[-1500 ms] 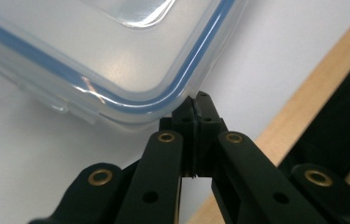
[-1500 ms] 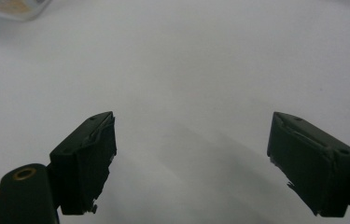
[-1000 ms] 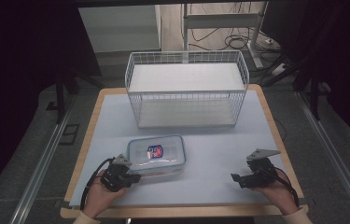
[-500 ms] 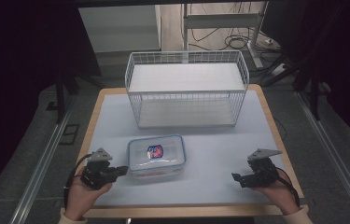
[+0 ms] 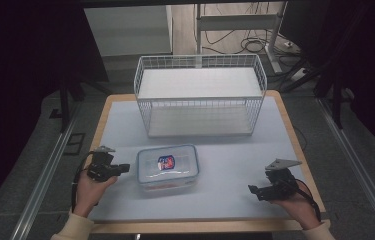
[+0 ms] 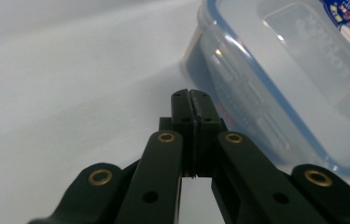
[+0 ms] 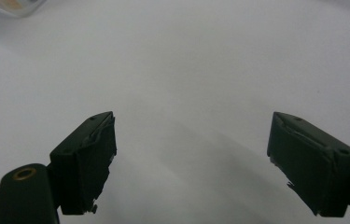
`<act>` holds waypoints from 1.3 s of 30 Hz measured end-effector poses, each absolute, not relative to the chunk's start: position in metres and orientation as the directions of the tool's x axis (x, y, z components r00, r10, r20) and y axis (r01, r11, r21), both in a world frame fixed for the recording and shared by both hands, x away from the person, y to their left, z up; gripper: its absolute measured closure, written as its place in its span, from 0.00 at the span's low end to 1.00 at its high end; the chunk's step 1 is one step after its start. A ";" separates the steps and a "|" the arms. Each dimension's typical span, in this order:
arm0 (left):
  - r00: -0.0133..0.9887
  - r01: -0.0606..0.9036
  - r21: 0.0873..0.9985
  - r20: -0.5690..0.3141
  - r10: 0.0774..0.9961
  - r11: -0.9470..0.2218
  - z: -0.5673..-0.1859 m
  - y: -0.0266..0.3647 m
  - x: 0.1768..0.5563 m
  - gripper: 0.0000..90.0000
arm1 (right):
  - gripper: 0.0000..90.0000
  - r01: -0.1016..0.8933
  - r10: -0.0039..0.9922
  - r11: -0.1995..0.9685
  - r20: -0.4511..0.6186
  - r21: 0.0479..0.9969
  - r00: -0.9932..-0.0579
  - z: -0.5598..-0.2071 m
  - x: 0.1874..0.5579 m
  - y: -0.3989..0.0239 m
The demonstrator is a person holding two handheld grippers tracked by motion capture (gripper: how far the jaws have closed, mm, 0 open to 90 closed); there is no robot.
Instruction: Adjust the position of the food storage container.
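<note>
Over the last second I've pulled my left gripper (image 6: 191, 100) back off the clear lidded plastic box with the blue seal (image 5: 168, 167); its jaws are pressed together, box just ahead-right of them. Right gripper (image 7: 191, 161) hasn't budged, jaws wide apart over bare mat. Looks like I'm lining up a nudge.

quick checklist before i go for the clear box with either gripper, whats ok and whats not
1. Left gripper open enough to take the box: not ok, its jaws are pressed together.
2. Right gripper open: ok, jaws spread wide over bare white mat.
3. Clear plastic lidded container with blue seal and red-blue label reachable: ok, it lies flat on the mat between the two hands, just beside the left gripper's tips.
4. Left gripper touching the container: cannot tell, very close in the left gripper view.
5. Lid latched: cannot tell.
6. White wire basket free to receive something: ok, it stands behind the container with nothing inside.
</note>
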State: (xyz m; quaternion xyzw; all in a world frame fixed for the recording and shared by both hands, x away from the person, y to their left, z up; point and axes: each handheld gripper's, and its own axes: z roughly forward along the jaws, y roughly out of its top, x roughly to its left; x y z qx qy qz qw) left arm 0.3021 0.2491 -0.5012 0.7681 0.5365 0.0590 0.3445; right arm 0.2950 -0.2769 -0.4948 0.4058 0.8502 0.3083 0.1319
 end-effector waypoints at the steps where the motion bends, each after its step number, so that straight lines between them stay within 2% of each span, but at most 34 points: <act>1: 0.419 0.784 0.591 -0.278 0.864 -0.190 -0.502 0.247 0.304 1.00 | 0.17 0.609 0.772 0.480 0.025 0.631 -0.635 -0.495 0.295 -0.277; 18: 0.433 0.792 0.578 -0.302 0.849 -0.198 -0.508 0.228 0.321 1.00 | 0.17 0.611 0.773 0.480 0.025 0.629 -0.633 -0.495 0.296 -0.277; 31: 0.511 0.762 0.588 -0.287 0.811 -0.272 -0.502 0.177 0.333 1.00 | 0.17 0.609 0.772 0.484 0.021 0.628 -0.635 -0.495 0.296 -0.278; 39: 0.534 0.757 0.585 -0.298 0.791 -0.290 -0.503 0.166 0.332 1.00 | 0.17 0.610 0.774 0.480 0.022 0.630 -0.633 -0.495 0.296 -0.278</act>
